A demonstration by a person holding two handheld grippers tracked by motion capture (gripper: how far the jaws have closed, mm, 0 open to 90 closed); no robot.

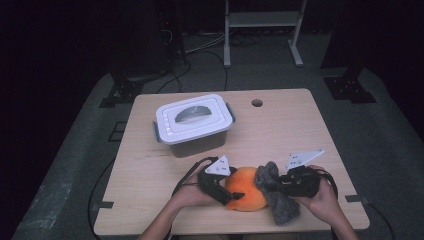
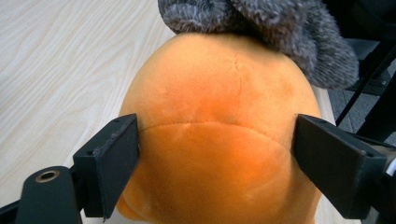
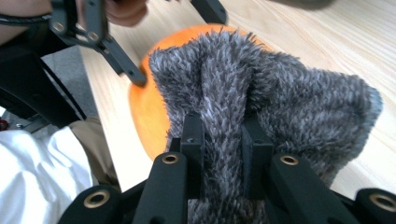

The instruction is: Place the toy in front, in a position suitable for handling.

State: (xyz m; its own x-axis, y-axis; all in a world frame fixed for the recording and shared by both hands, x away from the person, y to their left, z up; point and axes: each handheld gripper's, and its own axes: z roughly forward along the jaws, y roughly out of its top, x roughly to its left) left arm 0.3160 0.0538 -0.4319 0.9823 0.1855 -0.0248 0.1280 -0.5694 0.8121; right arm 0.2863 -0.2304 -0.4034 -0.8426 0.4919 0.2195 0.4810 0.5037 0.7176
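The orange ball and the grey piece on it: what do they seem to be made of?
The orange ball looks like short-pile plush, probably stuffed: matte velvety surface, stitched seams, rounded bulge between the left tool's jaws. The grey piece looks like longer-pile fake fur or fleece: shaggy fibres, and it folds into a soft ridge where the right tool pinches it. The exact fibre is not clear.

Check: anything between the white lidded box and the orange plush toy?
Nothing: in the high view, bare wooden table runs from the white lidded box to the orange plush toy.
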